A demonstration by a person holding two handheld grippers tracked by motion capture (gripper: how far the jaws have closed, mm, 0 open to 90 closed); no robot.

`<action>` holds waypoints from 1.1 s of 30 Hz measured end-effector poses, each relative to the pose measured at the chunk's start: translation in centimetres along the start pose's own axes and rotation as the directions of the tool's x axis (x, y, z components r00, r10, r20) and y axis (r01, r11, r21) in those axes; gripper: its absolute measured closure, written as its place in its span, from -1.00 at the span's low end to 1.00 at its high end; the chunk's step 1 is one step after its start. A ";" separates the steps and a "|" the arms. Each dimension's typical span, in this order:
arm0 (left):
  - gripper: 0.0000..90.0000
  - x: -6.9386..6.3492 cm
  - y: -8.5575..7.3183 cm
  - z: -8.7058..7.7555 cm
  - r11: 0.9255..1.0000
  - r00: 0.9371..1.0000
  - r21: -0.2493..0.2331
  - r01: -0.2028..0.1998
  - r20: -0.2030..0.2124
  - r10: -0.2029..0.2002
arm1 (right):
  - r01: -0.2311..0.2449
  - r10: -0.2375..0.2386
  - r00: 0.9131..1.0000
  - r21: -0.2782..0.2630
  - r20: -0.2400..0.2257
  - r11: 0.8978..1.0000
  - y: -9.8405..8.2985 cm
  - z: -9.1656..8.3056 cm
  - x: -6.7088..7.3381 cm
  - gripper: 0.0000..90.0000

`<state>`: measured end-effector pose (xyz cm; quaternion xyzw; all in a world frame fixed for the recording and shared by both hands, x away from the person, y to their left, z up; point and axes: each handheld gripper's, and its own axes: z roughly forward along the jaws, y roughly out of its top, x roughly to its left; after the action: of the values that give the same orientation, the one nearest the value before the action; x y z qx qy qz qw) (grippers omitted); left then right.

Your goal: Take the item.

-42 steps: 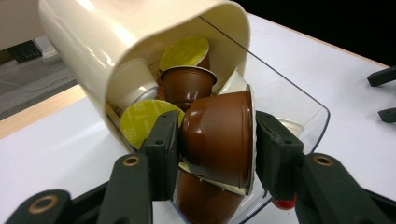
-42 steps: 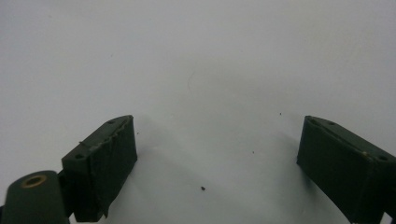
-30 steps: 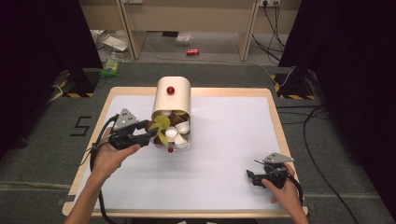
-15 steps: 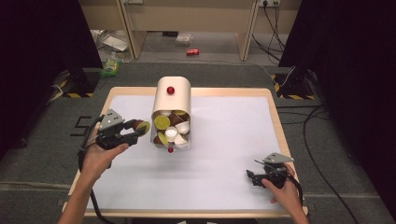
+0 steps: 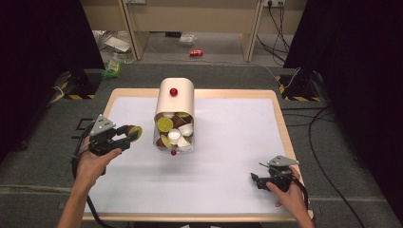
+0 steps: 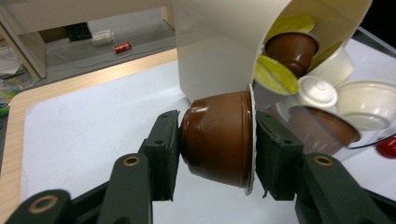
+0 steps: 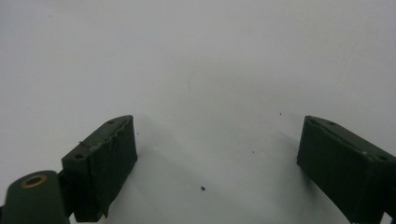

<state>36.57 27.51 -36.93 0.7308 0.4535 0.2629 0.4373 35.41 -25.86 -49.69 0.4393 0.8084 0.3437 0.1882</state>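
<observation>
Both grippers are of dark green-black plastic. The left gripper [image 5: 127,137] carries a grey three-cornered plate on top, and a black cable trails from it. Its jaw arms show brass-coloured rivets; the pads [image 6: 164,154] are flat blocks with small screw holes. The right gripper [image 5: 259,180] appears identical, though small here. Forearms are bare, no sleeves.

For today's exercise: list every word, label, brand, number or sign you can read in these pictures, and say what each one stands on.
None can be read.
Red can on the floor: any print is too small and blurred.
Brown plastic coffee capsule held in the left gripper: no print visible.
Cream curved capsule holder: plain.
White table mat: plain.
</observation>
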 end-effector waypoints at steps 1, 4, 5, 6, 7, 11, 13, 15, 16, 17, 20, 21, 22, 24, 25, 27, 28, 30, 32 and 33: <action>0.19 0.1 -0.2 0.1 1.000 1.000 0.001 0.005 -0.003 -0.005 | 0.000 0.000 1.000 0.000 0.000 1.000 0.0 0.0 0.0 -0.73; 0.19 0.6 -0.8 0.4 1.000 1.000 0.010 0.013 -0.028 -0.012 | 0.001 -0.001 1.000 -0.001 0.000 1.000 0.0 0.0 0.0 -0.73; 0.19 0.6 -0.8 0.4 1.000 1.000 0.010 0.013 -0.028 -0.012 | 0.001 -0.001 1.000 -0.001 0.000 1.000 0.0 0.0 0.0 -0.73; 0.19 0.9 -1.2 0.6 1.000 0.999 0.011 0.027 -0.030 -0.027 | 0.001 -0.001 1.000 -0.001 0.000 1.000 0.0 0.0 0.0 -0.73; 0.19 0.9 -1.2 0.6 1.000 0.999 0.011 0.027 -0.030 -0.027 | 0.001 -0.001 1.000 -0.001 0.000 1.000 0.0 0.0 0.0 -0.73; 0.19 1.4 -1.9 1.1 0.999 0.998 0.021 0.049 -0.041 -0.049 | 0.000 0.000 1.000 0.000 0.000 1.000 0.0 0.0 0.0 -0.73; 0.19 1.7 -2.3 1.4 0.998 0.997 0.027 0.061 -0.047 -0.059 | 0.000 0.000 1.000 0.000 0.000 1.000 0.0 0.0 0.0 -0.73; 0.19 1.9 -2.6 1.6 0.997 0.997 0.037 0.064 -0.056 -0.062 | 0.000 0.000 1.000 0.000 0.000 1.000 0.0 0.0 0.0 -0.73; 0.19 2.1 -2.8 1.7 0.997 0.996 0.041 0.064 -0.062 -0.062 | 0.001 -0.001 1.000 -0.001 0.000 1.000 0.0 0.0 0.0 -0.73; 0.19 2.3 -3.1 2.0 0.996 0.995 0.049 0.071 -0.071 -0.067 | 0.000 0.000 1.000 0.000 0.000 1.000 0.0 0.0 0.0 -0.73; 0.19 2.6 -3.4 2.4 0.995 0.994 0.060 0.076 -0.078 -0.071 | 0.001 -0.001 1.000 -0.001 0.000 1.000 0.0 0.0 0.0 -0.73; 0.19 2.7 -3.5 2.6 0.995 0.994 0.066 0.076 -0.082 -0.071 | 0.001 -0.001 1.000 -0.001 0.000 1.000 0.0 0.0 0.0 -0.73; 0.19 2.8 -3.7 2.8 0.994 0.994 0.072 0.080 -0.084 -0.074 | 0.000 0.000 1.000 0.000 0.000 1.000 0.0 0.0 0.0 -0.73; 0.19 3.0 -4.0 3.2 0.993 0.993 0.084 0.084 -0.086 -0.077 | 0.001 -0.001 1.000 0.000 0.000 1.000 0.0 0.0 0.0 -0.73; 0.19 3.2 -4.2 3.6 0.991 0.993 0.098 0.088 -0.092 -0.079 | 0.000 0.000 1.000 0.000 0.000 1.000 0.0 0.0 0.0 -0.73; 0.19 3.3 -4.3 3.8 0.990 0.992 0.104 0.092 -0.096 -0.082 | 0.001 -0.001 1.000 0.000 0.000 1.000 0.0 0.0 0.0 -0.73; 0.19 3.5 -4.5 4.2 0.989 0.991 0.115 0.097 -0.100 -0.085 | 0.000 0.000 1.000 0.000 0.000 1.000 0.0 0.0 0.0 -0.73; 0.19 3.6 -4.6 4.3 0.988 0.991 0.120 0.098 -0.102 -0.086 | 0.001 -0.001 1.000 0.000 0.000 1.000 0.0 0.0 0.0 -0.73; 0.19 3.7 -4.8 4.6 0.987 0.991 0.131 0.098 -0.106 -0.085 | 0.000 0.000 1.000 0.000 0.000 1.000 0.0 0.0 0.0 -0.73; 0.19 3.8 -4.9 4.8 0.986 0.990 0.133 0.100 -0.107 -0.086 | 0.000 0.000 1.000 0.000 0.000 1.000 0.0 0.0 0.0 -0.73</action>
<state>39.88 29.94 -43.54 0.7230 0.5260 0.2467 0.3739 35.41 -25.85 -49.69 0.4390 0.8085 0.3438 0.1883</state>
